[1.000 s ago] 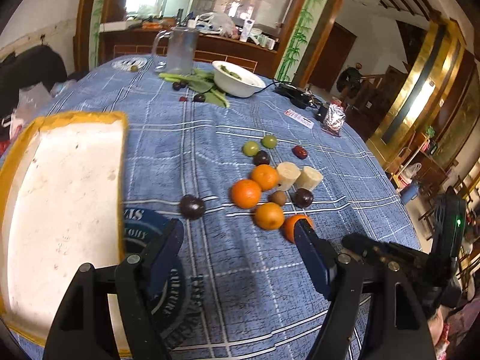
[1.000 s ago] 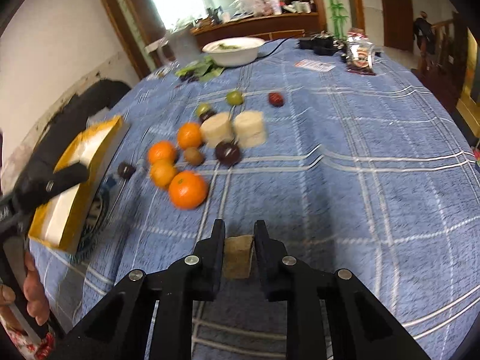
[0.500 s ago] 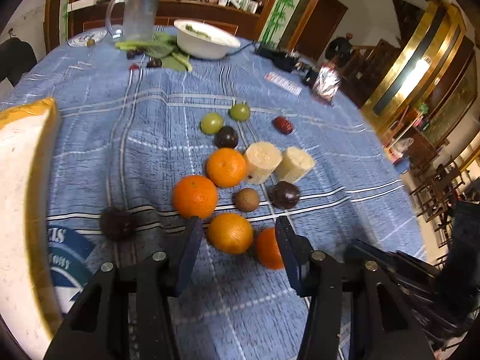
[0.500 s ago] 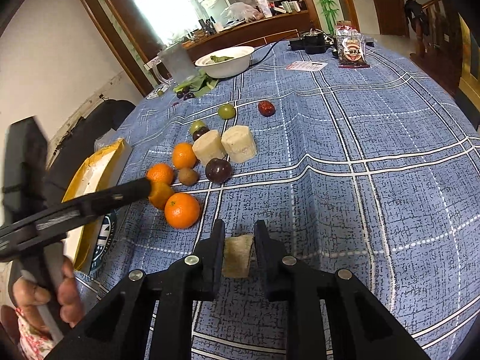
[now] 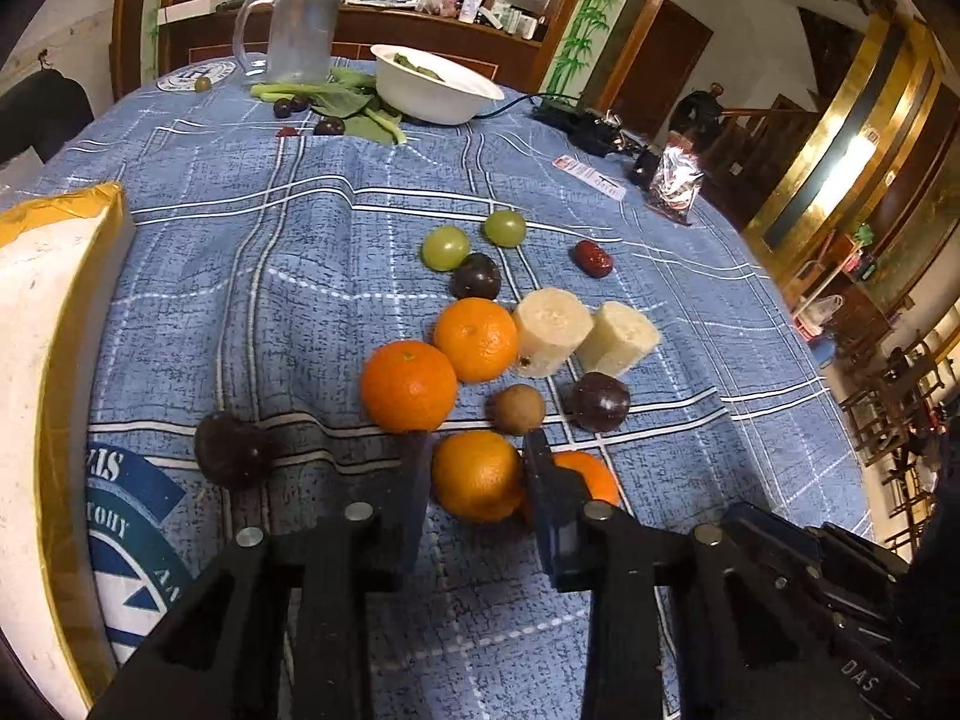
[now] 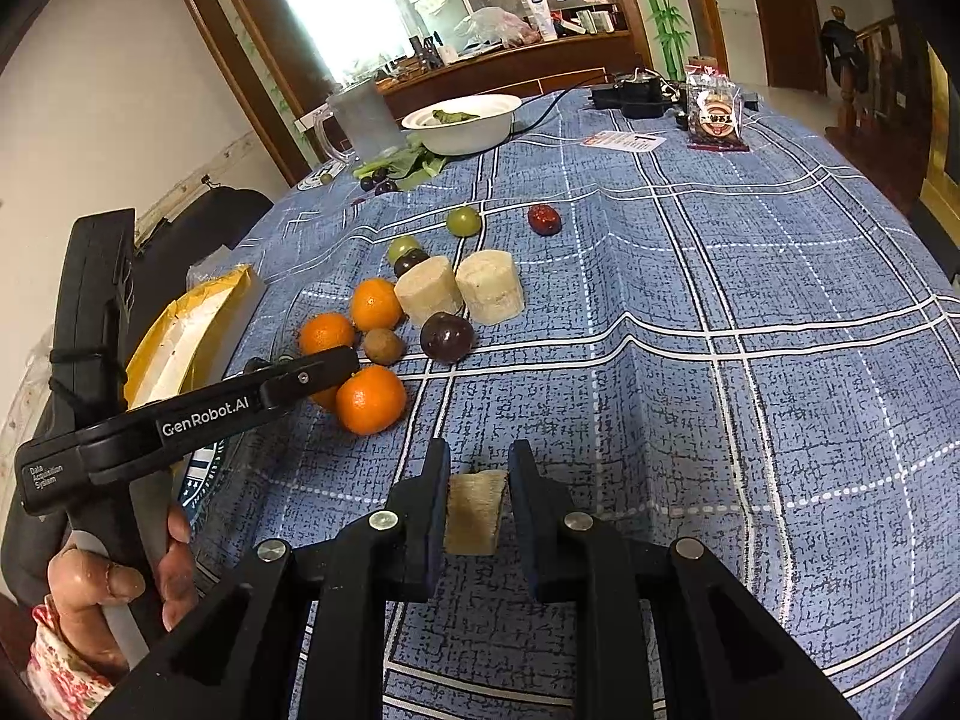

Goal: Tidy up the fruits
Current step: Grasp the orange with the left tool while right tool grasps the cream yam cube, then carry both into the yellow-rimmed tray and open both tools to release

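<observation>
Left wrist view
Left gripper (image 5: 477,465): fingers on either side of an orange (image 5: 477,476); contact with the pads cannot be confirmed, so whether it is gripped cannot be told.
Second orange (image 5: 591,476): just beyond the right-hand finger, partly hidden by it.
Upper oranges: one (image 5: 409,385) just above the left finger tip, another (image 5: 476,340) touching it from behind.
Pale cut chunks (image 5: 552,333): two, side by side, the nearer one against the rear orange.
Small fruit: a brown round fruit (image 5: 519,410) and a dark plum (image 5: 600,402) between the oranges and the chunks; another dark plum (image 5: 231,450) lies apart to the left, on the tablecloth (image 5: 270,276).
Green grapes (image 5: 444,247): two, farther back, with a dark fruit just in front and a red date (image 5: 591,258) to the right.
Tray (image 5: 42,360): yellow-rimmed, white inside, at the left edge — no fruit visible in it.
Background: white bowl (image 5: 435,91), clear jug (image 5: 294,30), leafy greens.

Right wrist view
Right gripper (image 6: 477,495): closed against a tan block (image 6: 474,513), both fingers touching its sides, held above the cloth.
Left gripper seen from here (image 6: 336,369): reaches in from the left, its tip at the near oranges — one orange (image 6: 371,399) sits just right of the tip.
Fruit group: well ahead and left of the held block.
</observation>
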A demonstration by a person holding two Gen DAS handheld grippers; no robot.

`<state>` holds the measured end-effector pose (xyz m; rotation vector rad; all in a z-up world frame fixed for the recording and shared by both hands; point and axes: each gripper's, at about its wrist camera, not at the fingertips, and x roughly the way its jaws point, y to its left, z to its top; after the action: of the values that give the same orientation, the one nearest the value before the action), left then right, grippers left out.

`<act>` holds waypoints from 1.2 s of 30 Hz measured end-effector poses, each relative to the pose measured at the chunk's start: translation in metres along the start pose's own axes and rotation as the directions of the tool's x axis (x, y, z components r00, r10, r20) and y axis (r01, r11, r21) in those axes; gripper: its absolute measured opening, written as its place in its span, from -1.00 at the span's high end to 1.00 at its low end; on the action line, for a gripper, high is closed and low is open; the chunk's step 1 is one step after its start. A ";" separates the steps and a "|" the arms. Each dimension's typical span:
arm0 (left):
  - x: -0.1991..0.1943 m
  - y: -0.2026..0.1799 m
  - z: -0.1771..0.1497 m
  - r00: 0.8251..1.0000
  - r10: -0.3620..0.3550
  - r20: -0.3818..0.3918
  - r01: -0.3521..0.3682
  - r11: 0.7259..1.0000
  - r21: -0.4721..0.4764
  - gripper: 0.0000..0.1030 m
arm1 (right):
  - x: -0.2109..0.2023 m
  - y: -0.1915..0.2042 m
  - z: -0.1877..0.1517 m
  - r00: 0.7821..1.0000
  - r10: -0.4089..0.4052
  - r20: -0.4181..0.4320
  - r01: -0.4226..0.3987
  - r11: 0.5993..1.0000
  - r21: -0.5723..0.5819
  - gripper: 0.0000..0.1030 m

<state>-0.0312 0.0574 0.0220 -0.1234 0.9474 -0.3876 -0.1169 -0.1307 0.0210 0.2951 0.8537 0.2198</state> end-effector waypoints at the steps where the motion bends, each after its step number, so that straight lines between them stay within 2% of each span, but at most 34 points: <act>1: -0.002 -0.001 -0.001 1.000 0.013 0.009 -0.013 1.000 0.007 0.44 | -0.001 0.000 0.000 1.000 0.000 0.004 0.000 1.000 0.001 0.59; 7: -0.046 0.013 -0.007 0.996 0.005 0.093 -0.001 0.999 -0.045 0.44 | -0.009 -0.001 -0.002 0.999 0.018 0.027 -0.019 1.000 0.020 0.59; 9: -0.068 0.027 -0.009 0.992 0.020 0.127 -0.010 0.997 -0.079 0.43 | -0.011 0.002 -0.002 0.999 0.050 0.022 -0.050 0.998 0.027 0.59; 13: -0.106 0.063 -0.014 0.976 0.113 0.184 -0.086 0.986 -0.146 0.43 | -0.016 0.022 0.004 0.993 0.111 0.028 -0.111 0.994 -0.004 0.59; 17: -0.133 0.117 -0.024 0.956 0.218 0.196 -0.167 0.955 -0.245 0.43 | -0.015 0.060 0.011 0.980 0.200 0.008 -0.199 0.978 -0.066 0.59; 19: -0.139 0.140 -0.029 0.955 0.238 0.179 -0.180 0.941 -0.288 0.43 | -0.012 0.080 0.014 0.961 0.276 -0.017 -0.277 0.958 -0.082 0.59; 23: -0.144 0.179 -0.039 0.948 0.288 0.137 -0.227 0.911 -0.343 0.43 | 0.010 0.122 0.024 0.880 0.464 -0.102 -0.469 0.883 -0.030 0.58; 25: -0.145 0.193 -0.043 0.940 0.318 0.126 -0.256 0.898 -0.358 0.43 | 0.023 0.143 0.029 0.846 0.515 -0.137 -0.520 0.854 -0.006 0.58; 27: -0.145 0.204 -0.048 0.929 0.350 0.117 -0.287 0.885 -0.368 0.42 | 0.037 0.167 0.031 0.830 0.532 -0.168 -0.541 0.841 -0.006 0.58; 32: -0.148 0.226 -0.053 0.921 0.375 0.105 -0.309 0.868 -0.388 0.41 | 0.074 0.227 0.023 0.852 0.461 -0.248 -0.497 0.861 -0.106 0.57; 34: -0.151 0.232 -0.056 0.928 0.356 0.108 -0.287 0.869 -0.402 0.41 | 0.092 0.244 0.016 0.863 0.423 -0.277 -0.472 0.870 -0.141 0.57; 36: -0.156 0.236 -0.059 0.931 0.346 0.114 -0.273 0.869 -0.412 0.39 | 0.105 0.253 0.010 0.861 0.409 -0.302 -0.466 0.872 -0.148 0.57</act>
<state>-0.0966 0.3379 0.0439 -0.3599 0.8321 0.1181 -0.0609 0.1374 0.0393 0.2567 1.0065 0.7933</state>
